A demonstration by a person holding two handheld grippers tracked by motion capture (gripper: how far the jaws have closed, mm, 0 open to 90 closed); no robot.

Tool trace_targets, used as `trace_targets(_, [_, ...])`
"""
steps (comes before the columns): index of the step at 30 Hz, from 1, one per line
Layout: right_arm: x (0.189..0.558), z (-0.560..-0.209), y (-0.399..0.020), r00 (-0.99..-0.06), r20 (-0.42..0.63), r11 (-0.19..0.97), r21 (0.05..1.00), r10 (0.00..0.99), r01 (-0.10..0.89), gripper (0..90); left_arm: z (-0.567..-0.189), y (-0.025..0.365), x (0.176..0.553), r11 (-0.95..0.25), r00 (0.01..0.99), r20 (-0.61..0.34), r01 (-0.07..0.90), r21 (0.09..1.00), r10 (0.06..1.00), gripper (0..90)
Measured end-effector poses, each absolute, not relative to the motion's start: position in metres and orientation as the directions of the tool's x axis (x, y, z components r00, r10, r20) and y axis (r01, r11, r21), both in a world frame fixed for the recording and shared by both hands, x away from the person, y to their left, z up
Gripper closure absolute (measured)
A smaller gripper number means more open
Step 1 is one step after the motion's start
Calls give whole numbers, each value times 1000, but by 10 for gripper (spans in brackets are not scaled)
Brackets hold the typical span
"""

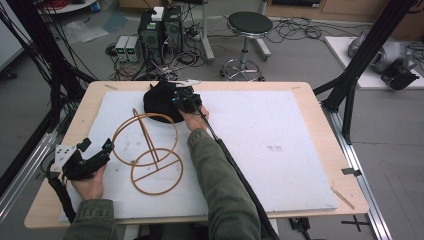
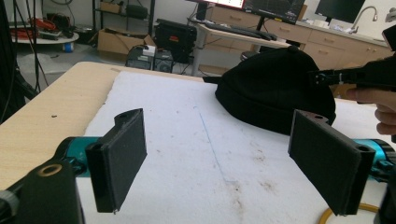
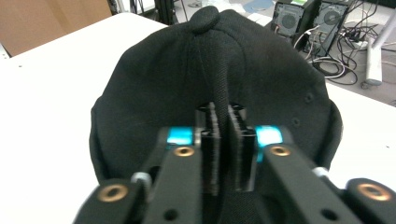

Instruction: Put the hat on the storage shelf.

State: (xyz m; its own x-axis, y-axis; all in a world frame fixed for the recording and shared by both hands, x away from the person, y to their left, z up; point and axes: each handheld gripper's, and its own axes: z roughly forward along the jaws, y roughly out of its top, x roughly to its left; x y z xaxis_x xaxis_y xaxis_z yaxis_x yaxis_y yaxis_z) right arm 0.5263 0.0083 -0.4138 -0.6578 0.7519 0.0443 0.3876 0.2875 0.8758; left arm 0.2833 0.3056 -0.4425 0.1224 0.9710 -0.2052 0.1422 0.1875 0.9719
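A: Starting at the lower left of the high view?

B: Yes. Left tongs (image 1: pixel 96 148) parked on the desk (image 1: pixel 95 95), spread wide, gripping nothing. Same in the left gripper view: left tongs (image 2: pixel 224 158) gaping over the bare white mat (image 2: pixel 187 140), nothing between the pads.

A: And just right of that?

B: Wire stand (image 1: pixel 150 150), two rings and an upright post, lying on the mat at left of centre, untouched. Close to the left tongs, apart from them.

A: Then the cap?

B: Black cap (image 1: pixel 161 102) at upper centre of the high view, resting on the mat near the desk's far edge, just above the stand. Right tongs (image 1: pixel 182 97) on its right side. Seen closer in the right gripper view: right tongs (image 3: pixel 223 140) squeezed nearly together, pinching a raised fold of the black cap (image 3: pixel 210 79) along the crown seam, below the top button.

A: So which step?

B: Judging by that, the grasp itself: cloth caught, cap not yet off the mat.

A: Next move?

B: Probably a lift, then a carry down and left toward the stand. Calls for a firm pinch, since only a thin fold is caught and soft cloth can slip. Perhaps also steadying the stand with the free left tongs.
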Motion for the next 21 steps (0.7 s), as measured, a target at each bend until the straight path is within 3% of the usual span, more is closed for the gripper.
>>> trace_targets(21, [522, -400, -2, -640, 39, 251, 900, 767, 356, 881, -442, 301, 282, 147, 118, -163, 134, 980, 980, 190])
